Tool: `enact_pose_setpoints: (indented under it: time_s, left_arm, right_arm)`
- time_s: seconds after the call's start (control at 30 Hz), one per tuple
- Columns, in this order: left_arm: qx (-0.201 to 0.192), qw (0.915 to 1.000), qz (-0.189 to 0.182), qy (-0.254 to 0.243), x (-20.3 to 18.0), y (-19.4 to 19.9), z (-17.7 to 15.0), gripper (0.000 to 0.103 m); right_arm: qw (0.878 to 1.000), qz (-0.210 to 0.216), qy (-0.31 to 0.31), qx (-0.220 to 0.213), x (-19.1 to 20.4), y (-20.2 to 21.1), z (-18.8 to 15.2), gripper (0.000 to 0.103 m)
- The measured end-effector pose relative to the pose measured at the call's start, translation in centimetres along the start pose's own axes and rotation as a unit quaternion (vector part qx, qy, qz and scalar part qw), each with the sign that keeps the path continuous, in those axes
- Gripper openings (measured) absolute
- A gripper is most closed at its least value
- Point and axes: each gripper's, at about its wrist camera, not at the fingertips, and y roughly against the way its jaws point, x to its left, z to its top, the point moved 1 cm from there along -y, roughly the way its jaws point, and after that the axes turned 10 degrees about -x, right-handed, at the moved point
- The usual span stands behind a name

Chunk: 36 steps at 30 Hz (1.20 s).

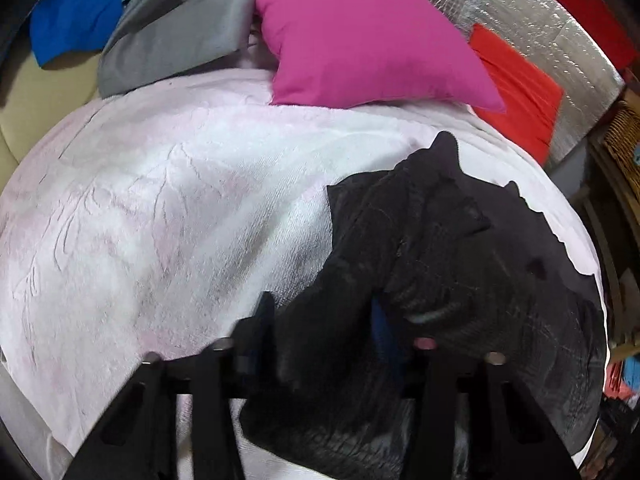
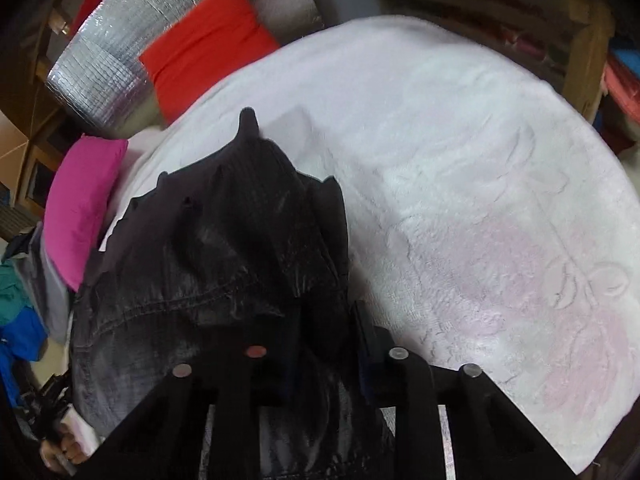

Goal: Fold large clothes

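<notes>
Dark, faded black jeans (image 1: 432, 240) lie bunched on a white-pink fleece blanket (image 1: 180, 208). In the left wrist view they fill the lower right, and a thick fold rises into my left gripper (image 1: 320, 328), which is shut on it. Its left finger (image 1: 264, 316) shows bare, and cloth covers most of the other. In the right wrist view the jeans (image 2: 224, 240) spread up and to the left. My right gripper (image 2: 324, 344) is shut on a fold of them; only the right finger (image 2: 362, 320) shows. A person's hand (image 2: 68, 452) is at the bottom left corner.
A magenta pillow (image 1: 360, 40) and a red cushion (image 1: 516, 92) lie at the blanket's far edge on a silver foil mat (image 1: 532, 8). Grey (image 1: 180, 32), blue (image 1: 72, 24) and teal clothes are piled far left. A wicker basket (image 1: 624, 136) and wooden furniture (image 2: 580, 40) border the bed.
</notes>
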Motion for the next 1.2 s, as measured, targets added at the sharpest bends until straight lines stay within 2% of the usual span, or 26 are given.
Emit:
enact_pose_setpoints:
  time_s: [0.07,0.13,0.2,0.23,0.27,0.4,0.43,0.47,0.5,0.53,0.57,0.63,0.7,0.83,0.97,1.07,1.1,1.2]
  left_arm:
    - [-0.009,0.9999,-0.011,0.0,0.3,0.5,-0.1,0.033]
    - [-0.016,0.9998,-0.01,-0.011,0.2,0.6,-0.2,0.032]
    - [-0.01,0.9998,-0.006,-0.014,0.1,0.3,-0.5,0.033]
    - [-0.001,0.9999,-0.003,-0.013,0.2,-0.1,-0.6,0.033]
    - [0.007,0.9999,-0.003,-0.011,0.3,-0.5,-0.7,0.034]
    - [0.03,0.9986,-0.024,0.035,1.7,-0.4,0.0,0.045]
    - [0.038,0.997,-0.038,0.055,2.3,-0.2,0.5,0.048]
    - [0.041,0.9959,-0.046,0.067,2.7,0.0,0.8,0.058]
    - [0.042,0.9946,-0.053,0.079,3.1,0.2,1.2,0.068]
    - [0.036,0.9936,-0.056,0.092,3.6,0.4,1.7,0.07]
    - [0.03,0.993,-0.057,0.099,3.9,0.6,2.0,0.071]
    - [0.016,0.9924,-0.056,0.108,4.1,0.7,2.7,0.072]
    - [0.018,0.9923,-0.057,0.108,3.9,0.1,3.2,0.078]
    - [0.073,0.9874,-0.086,0.111,2.6,-2.3,3.1,0.082]
    - [0.129,0.9805,-0.092,0.116,2.0,-4.6,1.9,0.082]
    - [0.141,0.9776,-0.097,0.123,2.0,-5.4,1.5,0.084]
    - [0.14,0.9767,-0.105,0.125,1.9,-5.4,1.5,0.084]
    - [0.153,0.9687,-0.142,0.134,1.5,-5.6,1.0,0.083]
  right_arm:
    - [0.999,0.001,0.003,-0.04,0.6,1.7,0.2,0.015]
    - [0.998,0.002,-0.004,-0.06,0.5,2.6,0.2,0.015]
    - [0.999,-0.01,-0.008,-0.042,0.2,1.3,-0.1,0.015]
    - [1.0,-0.017,-0.007,-0.01,-0.1,-0.4,-0.5,0.015]
    - [1.0,-0.016,-0.011,0.004,-0.2,-1.2,-0.8,0.015]
    - [1.0,-0.01,-0.01,-0.02,0.1,0.2,-0.2,0.02]
    - [1.0,-0.004,-0.019,-0.022,-0.2,0.5,0.0,0.026]
    - [0.999,0.005,-0.035,-0.022,-0.8,0.7,0.3,0.03]
    - [0.998,0.01,-0.05,-0.023,-1.2,1.0,0.3,0.041]
    - [0.997,0.02,-0.074,-0.027,-2.0,1.2,0.5,0.054]
    - [0.995,0.027,-0.092,-0.032,-2.6,1.3,0.7,0.058]
    - [0.991,0.042,-0.118,-0.036,-3.5,1.5,1.1,0.06]
    - [0.988,0.057,-0.14,-0.032,-4.2,1.1,1.4,0.063]
    - [0.982,0.08,-0.169,0.001,-4.3,-0.4,1.6,0.068]
    - [0.976,0.098,-0.191,0.044,-5.1,-2.5,1.4,0.071]
    - [0.97,0.123,-0.2,0.061,-5.9,-3.7,1.4,0.075]
    - [0.967,0.139,-0.204,0.058,-6.1,-3.7,1.5,0.079]
    - [0.962,0.172,-0.204,0.066,-6.0,-4.2,1.4,0.08]
